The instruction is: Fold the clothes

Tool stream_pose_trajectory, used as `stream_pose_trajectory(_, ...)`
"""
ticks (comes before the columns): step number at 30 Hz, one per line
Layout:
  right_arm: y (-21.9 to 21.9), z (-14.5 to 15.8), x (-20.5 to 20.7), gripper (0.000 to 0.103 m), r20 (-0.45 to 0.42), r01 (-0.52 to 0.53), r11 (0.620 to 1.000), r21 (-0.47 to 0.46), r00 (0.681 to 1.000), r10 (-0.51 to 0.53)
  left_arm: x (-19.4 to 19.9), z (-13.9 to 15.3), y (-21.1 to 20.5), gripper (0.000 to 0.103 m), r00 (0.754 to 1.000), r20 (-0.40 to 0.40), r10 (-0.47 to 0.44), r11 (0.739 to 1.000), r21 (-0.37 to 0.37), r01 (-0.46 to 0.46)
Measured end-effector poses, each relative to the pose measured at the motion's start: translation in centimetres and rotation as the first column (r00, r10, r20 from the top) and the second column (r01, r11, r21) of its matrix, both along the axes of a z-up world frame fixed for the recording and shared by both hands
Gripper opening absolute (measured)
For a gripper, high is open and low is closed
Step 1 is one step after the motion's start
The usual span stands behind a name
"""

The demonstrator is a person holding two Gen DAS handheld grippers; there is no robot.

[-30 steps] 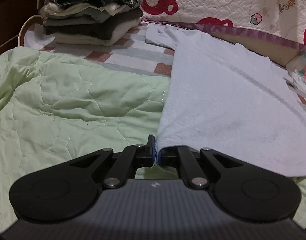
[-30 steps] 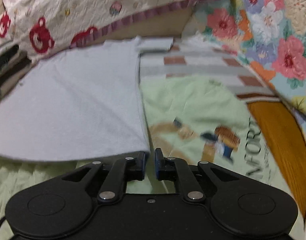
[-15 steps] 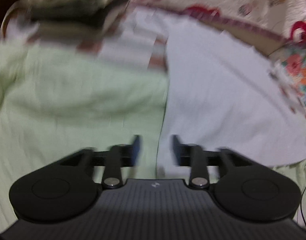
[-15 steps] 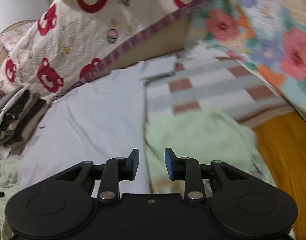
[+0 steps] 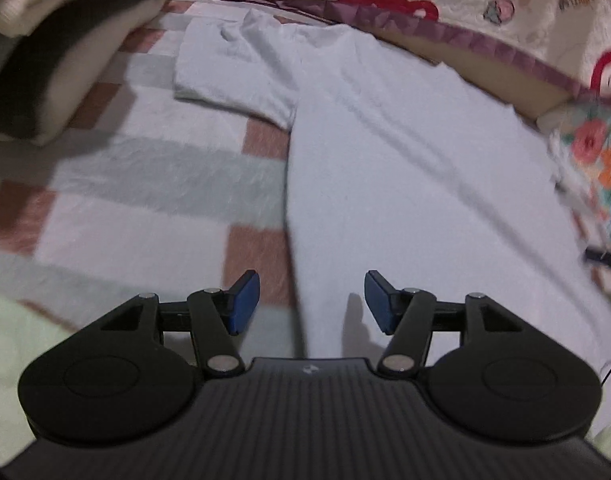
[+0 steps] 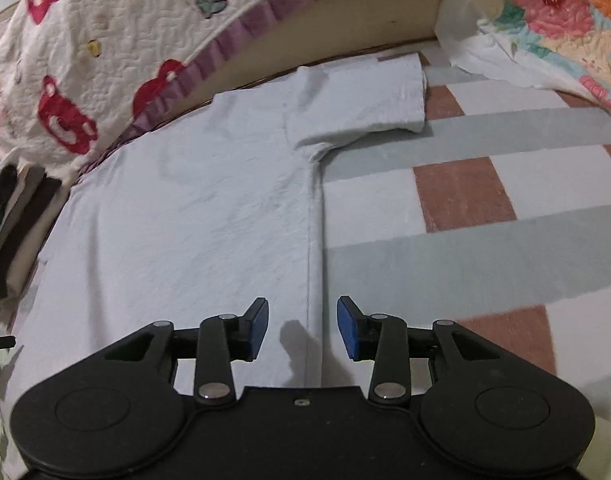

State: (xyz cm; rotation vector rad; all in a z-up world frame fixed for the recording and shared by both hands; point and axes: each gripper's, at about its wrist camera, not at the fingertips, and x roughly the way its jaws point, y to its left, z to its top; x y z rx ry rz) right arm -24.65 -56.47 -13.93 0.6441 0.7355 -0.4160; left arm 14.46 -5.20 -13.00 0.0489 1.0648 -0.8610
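Observation:
A pale blue T-shirt [image 5: 405,168] lies flat on the checked blanket, its left sleeve [image 5: 233,64] spread out ahead. My left gripper [image 5: 311,304] is open just above the shirt's left side edge, with nothing between its blue pads. In the right wrist view the same T-shirt [image 6: 193,208] fills the left half, its right sleeve [image 6: 369,96] pointing right. My right gripper [image 6: 302,330] hovers open over the shirt's right side seam, holding nothing.
A stack of folded clothes [image 5: 45,48] stands at the left, also seen as the folded stack [image 6: 9,232]. A bear-print quilt [image 5: 485,4] runs along the back and a floral quilt [image 6: 553,12] lies at the right. The checked blanket [image 6: 485,216] spreads right of the shirt.
Both grippers let go of the shirt's hem, opened wide and moved forward along the shirt's sides toward the sleeves. The shirt now lies flat.

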Motion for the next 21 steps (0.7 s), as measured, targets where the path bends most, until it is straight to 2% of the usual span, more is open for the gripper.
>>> stream_pose_trajectory(3,0.2,-1.0,0.8,0.049,0.000,-0.033,0.999,0.009,0.999,0.033,0.7,-0.8,-1.1,0.059,0.997,-0.075,0.027,0.998,-0.058,-0.031)
stream_pose_trajectory(5,0.5,-1.2,1.2,0.055,0.031,-0.056,0.998,-0.010,0.998,0.056,0.8,-1.4,-2.1,0.060,0.996,-0.082,0.028,0.997,-0.072,-0.034)
stream_pose_trajectory(7,0.4,-1.6,1.5,0.057,0.084,-0.072,0.997,0.002,0.994,0.071,0.5,-1.9,-3.2,0.061,0.998,-0.059,0.008,0.999,-0.038,-0.010)
stream_pose_trajectory(11,-0.5,-2.0,2.0,0.055,0.125,-0.061,0.998,0.012,0.990,0.059,-0.8,-1.6,-5.4,0.068,0.993,0.082,-0.082,0.994,0.085,0.075)
stream_pose_trajectory(13,-0.4,-1.9,2.1,0.012,0.105,-0.054,0.998,-0.026,0.993,0.056,-1.2,-1.7,-6.0,0.066,0.987,0.119,-0.110,0.989,0.117,0.096)
stream_pose_trajectory(14,-0.4,-1.9,2.1,0.005,0.095,-0.050,0.998,-0.045,0.994,0.054,-1.4,-1.7,-6.2,0.058,0.983,0.138,-0.124,0.985,0.133,0.106)
stream_pose_trajectory(16,-0.3,-1.8,2.1,0.004,0.076,-0.043,0.996,-0.082,0.996,0.050,-1.9,-1.5,-6.6,0.037,0.973,0.186,-0.135,0.975,0.201,0.097)
stream_pose_trajectory(17,-0.3,-1.8,2.2,0.003,0.066,-0.040,0.994,-0.101,0.997,0.047,-2.2,-1.4,-6.7,0.037,0.967,0.210,-0.142,0.968,0.236,0.091)
stream_pose_trajectory(21,-0.2,-1.7,2.2,0.001,0.028,-0.030,0.984,-0.176,0.999,0.035,-2.4,-1.4,-6.4,0.038,0.968,0.216,-0.129,0.966,0.247,0.074)
